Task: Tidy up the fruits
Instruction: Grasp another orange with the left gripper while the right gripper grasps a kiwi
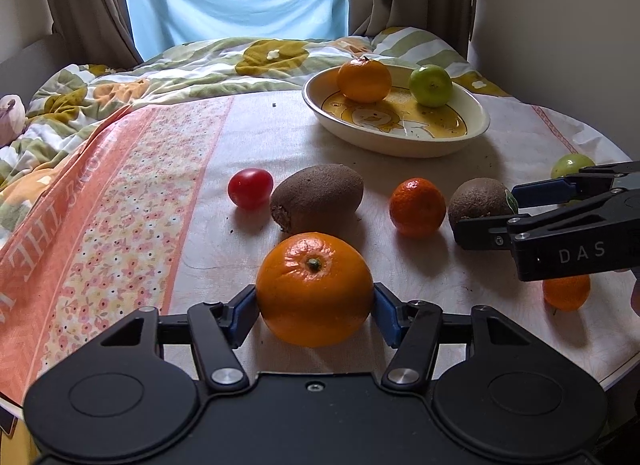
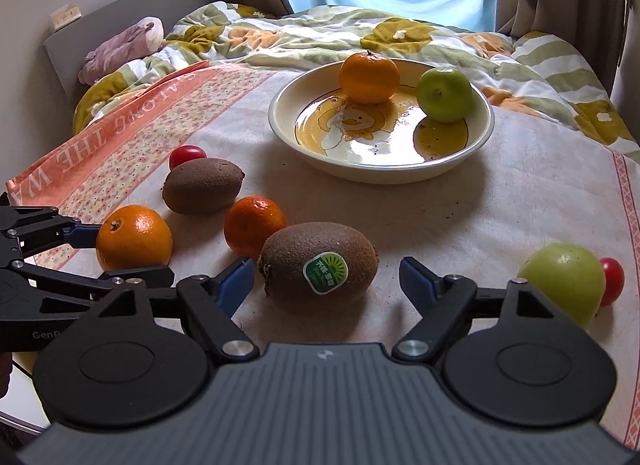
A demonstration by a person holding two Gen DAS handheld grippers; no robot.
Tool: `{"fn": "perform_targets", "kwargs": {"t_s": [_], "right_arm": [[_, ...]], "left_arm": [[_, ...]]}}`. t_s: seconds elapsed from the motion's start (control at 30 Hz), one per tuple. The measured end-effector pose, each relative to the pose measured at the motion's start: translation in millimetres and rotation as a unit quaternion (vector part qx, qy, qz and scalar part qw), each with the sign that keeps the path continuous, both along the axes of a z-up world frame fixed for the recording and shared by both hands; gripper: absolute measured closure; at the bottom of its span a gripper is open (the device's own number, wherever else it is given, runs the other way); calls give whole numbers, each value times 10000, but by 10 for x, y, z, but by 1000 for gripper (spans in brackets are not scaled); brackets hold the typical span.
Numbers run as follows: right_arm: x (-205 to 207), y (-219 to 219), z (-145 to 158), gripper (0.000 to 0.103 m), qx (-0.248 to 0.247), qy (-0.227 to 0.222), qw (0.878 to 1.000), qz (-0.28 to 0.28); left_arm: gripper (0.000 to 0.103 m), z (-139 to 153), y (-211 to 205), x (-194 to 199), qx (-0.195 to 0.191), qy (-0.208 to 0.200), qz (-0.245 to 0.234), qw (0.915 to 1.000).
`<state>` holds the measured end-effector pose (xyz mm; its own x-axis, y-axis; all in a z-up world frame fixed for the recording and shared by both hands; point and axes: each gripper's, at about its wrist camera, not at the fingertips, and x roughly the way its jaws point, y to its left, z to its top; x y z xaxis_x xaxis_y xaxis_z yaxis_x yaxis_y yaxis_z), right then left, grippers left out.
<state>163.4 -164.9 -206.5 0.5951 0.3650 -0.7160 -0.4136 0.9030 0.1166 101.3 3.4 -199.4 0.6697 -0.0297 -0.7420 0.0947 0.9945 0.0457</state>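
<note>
My left gripper (image 1: 315, 305) is shut on a large orange (image 1: 314, 289) that rests on the tablecloth; it also shows in the right wrist view (image 2: 134, 237). My right gripper (image 2: 327, 279) is open around a stickered kiwi (image 2: 318, 267), its pads apart from the fruit. A cream bowl (image 2: 280, 121) holds an orange (image 2: 369, 78) and a green apple (image 2: 444, 94). Loose on the cloth lie a second kiwi (image 1: 316, 197), a small mandarin (image 1: 417, 207) and a red tomato (image 1: 250, 188).
A green apple (image 2: 562, 281) and a red tomato (image 2: 612, 281) lie at the right. Another mandarin (image 1: 566, 292) sits under the right gripper (image 1: 486, 211). A quilted bed (image 1: 224, 61) borders the table's far edge; the round table edge (image 1: 616, 377) is near right.
</note>
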Motion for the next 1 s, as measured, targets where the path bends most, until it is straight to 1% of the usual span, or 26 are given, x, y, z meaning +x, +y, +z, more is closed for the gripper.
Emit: {"fn": "perform_targets", "kwargs": {"t_s": [0.07, 0.13, 0.23, 0.53, 0.73, 0.9, 1.0], "right_arm": [[19, 12, -16, 14, 24, 8, 10000, 24], [28, 31, -33, 19, 31, 14, 10000, 67], [31, 53, -40, 22, 0, 13, 10000, 77], [37, 47, -50, 23, 52, 25, 10000, 27], [-3, 21, -11, 23, 86, 7, 9999, -86], [-37, -18, 89, 23, 158, -26, 9998, -153], [-80, -55, 226, 23, 212, -50, 9996, -202]], "left_arm": [[39, -1, 18, -26, -19, 3, 23, 10000], [39, 2, 31, -41, -14, 2, 29, 10000], [39, 10, 50, -56, -15, 17, 42, 10000], [39, 42, 105, -122, -66, 25, 96, 9999], [39, 102, 112, -144, -83, -45, 71, 9999], [39, 219, 105, -148, -105, -124, 65, 9998], [39, 349, 89, -172, -106, -182, 89, 9997]]}}
